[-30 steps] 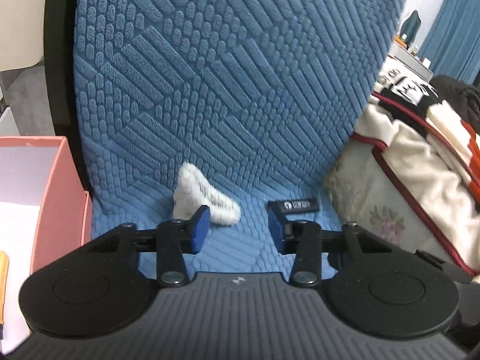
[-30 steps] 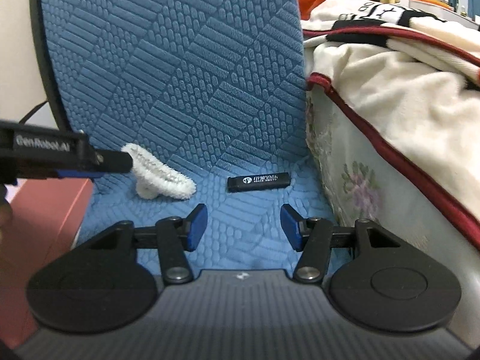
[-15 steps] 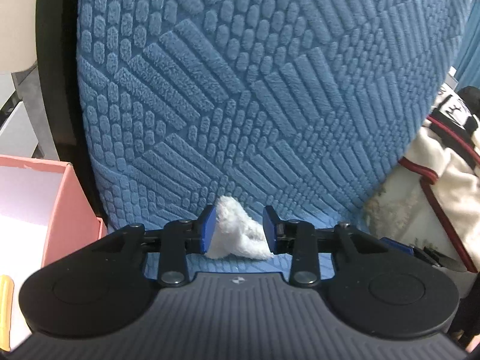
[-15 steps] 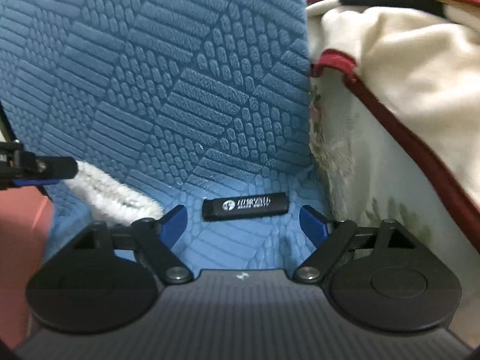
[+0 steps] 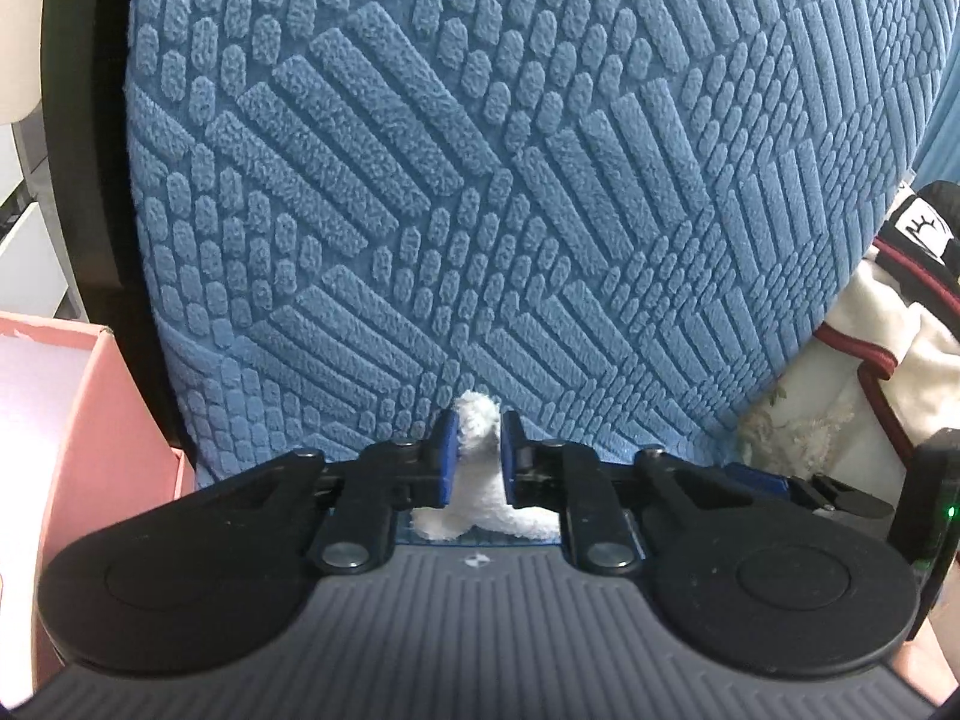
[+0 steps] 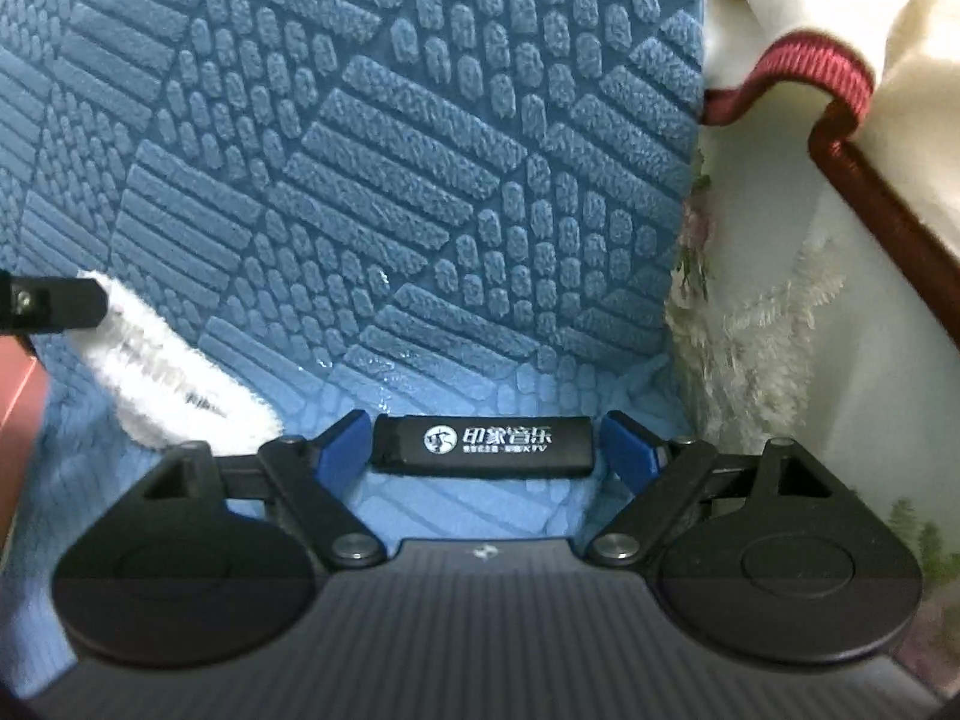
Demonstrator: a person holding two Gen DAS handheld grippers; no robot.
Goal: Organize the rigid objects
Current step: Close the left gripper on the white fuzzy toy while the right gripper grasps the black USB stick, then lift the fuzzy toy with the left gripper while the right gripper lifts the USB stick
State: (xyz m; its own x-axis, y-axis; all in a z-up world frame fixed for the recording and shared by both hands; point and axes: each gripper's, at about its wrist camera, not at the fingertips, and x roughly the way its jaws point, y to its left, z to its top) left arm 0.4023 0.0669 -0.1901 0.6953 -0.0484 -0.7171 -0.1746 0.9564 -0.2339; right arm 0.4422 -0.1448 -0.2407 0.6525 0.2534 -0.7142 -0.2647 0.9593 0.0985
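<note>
My left gripper (image 5: 478, 451) is shut on a white fuzzy object (image 5: 477, 501) that lies on the blue textured chair seat (image 5: 480, 210). The same white object (image 6: 162, 372) shows at the left of the right wrist view, with the left gripper's finger (image 6: 54, 303) on it. My right gripper (image 6: 483, 450) is open, its two blue pads on either side of a black lighter with white print (image 6: 483, 443). The lighter lies flat on the seat, at the foot of the backrest (image 6: 390, 150).
A pink box (image 5: 72, 432) with a white inside stands left of the chair. A cream blanket with dark red trim (image 6: 852, 192) hangs close on the right, also in the left wrist view (image 5: 888, 360). The right gripper's body (image 5: 933, 504) sits at that view's right edge.
My left gripper moved in and closed on the white fuzzy object. My right gripper advanced to the black lighter and opened wider, so its pads now flank it.
</note>
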